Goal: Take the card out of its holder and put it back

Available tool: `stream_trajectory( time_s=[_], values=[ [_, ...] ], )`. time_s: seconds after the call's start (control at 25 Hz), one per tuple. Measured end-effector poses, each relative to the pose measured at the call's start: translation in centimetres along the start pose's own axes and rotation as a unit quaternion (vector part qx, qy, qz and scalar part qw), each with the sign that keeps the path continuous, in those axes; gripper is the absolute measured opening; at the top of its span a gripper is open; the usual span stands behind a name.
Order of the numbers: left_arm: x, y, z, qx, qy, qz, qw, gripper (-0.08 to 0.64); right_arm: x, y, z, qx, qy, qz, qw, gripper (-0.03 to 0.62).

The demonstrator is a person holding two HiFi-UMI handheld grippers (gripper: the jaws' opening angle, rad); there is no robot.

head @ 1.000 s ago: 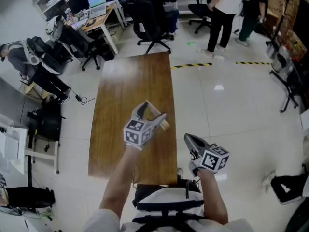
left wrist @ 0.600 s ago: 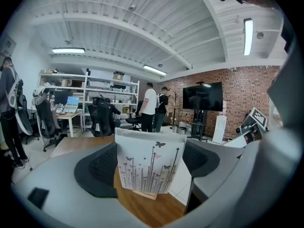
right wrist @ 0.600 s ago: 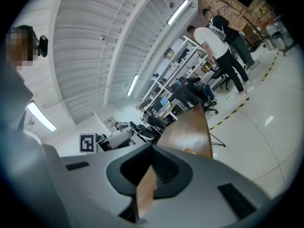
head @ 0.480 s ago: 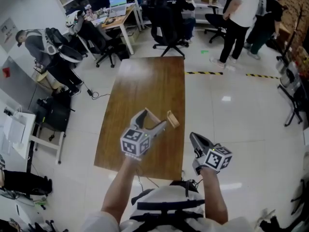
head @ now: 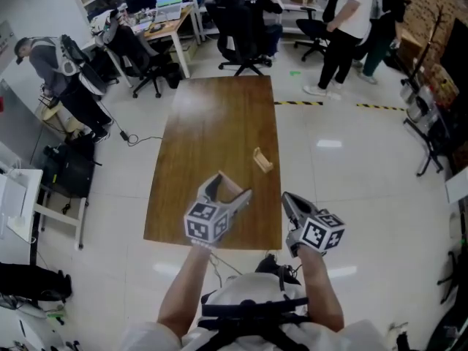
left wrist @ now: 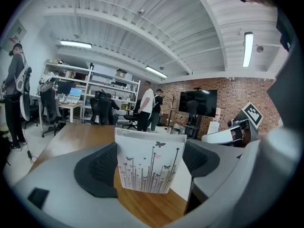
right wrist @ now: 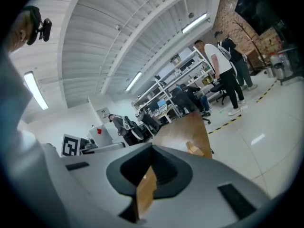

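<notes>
My left gripper (head: 229,187) hovers over the near end of the brown wooden table (head: 219,123) and is shut on the card (head: 228,186). In the left gripper view the card (left wrist: 149,171) stands upright between the dark pads (left wrist: 100,167); it is white with a butterfly and stem print. The small wooden card holder (head: 262,159) sits empty near the table's right edge, ahead and right of the card and apart from it. The holder (right wrist: 194,149) also shows in the right gripper view. My right gripper (head: 287,199) hangs by the table's near right corner, jaws together and empty.
Office chairs (head: 245,24) and desks with monitors (head: 157,9) stand past the table's far end. Two people (head: 344,28) stand at the back right and one person (head: 62,68) at the left. Yellow-black tape (head: 380,107) marks the tiled floor.
The holder stood right at my left gripper's tip a second ago; now it lies well ahead of it. The left gripper has drawn back with the card. The right gripper stays shut.
</notes>
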State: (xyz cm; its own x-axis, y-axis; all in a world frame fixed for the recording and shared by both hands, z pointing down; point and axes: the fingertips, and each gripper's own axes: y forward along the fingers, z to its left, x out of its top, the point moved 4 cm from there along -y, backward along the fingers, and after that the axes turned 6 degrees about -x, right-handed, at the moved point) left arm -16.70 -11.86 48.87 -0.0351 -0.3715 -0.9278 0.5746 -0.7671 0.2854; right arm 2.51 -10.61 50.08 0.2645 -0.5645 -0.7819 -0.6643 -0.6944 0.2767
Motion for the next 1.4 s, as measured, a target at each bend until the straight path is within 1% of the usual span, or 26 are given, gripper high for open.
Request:
stream_trajectory(
  time_s=[0.12,0.24,0.52,0.76,1.0,1.16,1.4],
  values=[
    [-1.1,-1.1,-0.4,-0.009,-0.008,0.003,0.9999,0.428,-1.6,-1.1,1.3,-0.015,-0.017,0.006,1.0,0.008],
    [-1.6,-1.7,-0.9,-0.013,-0.003,0.008,0.9999,0.428,-2.5,-2.2,1.6,-0.034,-0.024,0.002,0.999,0.008],
    [-1.6,-2.1,-1.9,-0.023,-0.008,0.001,0.9997,0.428,-2.9,-3.7,1.5,-0.046,-0.015,-0.008,0.999,0.008],
    [-1.5,-2.3,-1.3,-0.025,-0.007,0.0,0.9997,0.428,-2.8,-2.8,2.0,-0.036,-0.007,-0.008,0.999,0.008],
    [-0.8,-1.8,-1.1,-0.037,0.018,0.0,0.9991,0.428,-2.0,-2.0,1.8,-0.032,0.002,-0.014,0.999,0.008],
    [0.4,-1.5,-0.7,-0.043,0.009,-0.017,0.9989,0.428,-1.4,-1.7,1.7,-0.032,0.001,-0.015,0.999,0.008],
    [1.4,-0.3,0.1,-0.043,-0.002,-0.021,0.9989,0.426,-0.6,-1.9,1.2,-0.038,0.004,-0.021,0.999,0.008]
  ],
)
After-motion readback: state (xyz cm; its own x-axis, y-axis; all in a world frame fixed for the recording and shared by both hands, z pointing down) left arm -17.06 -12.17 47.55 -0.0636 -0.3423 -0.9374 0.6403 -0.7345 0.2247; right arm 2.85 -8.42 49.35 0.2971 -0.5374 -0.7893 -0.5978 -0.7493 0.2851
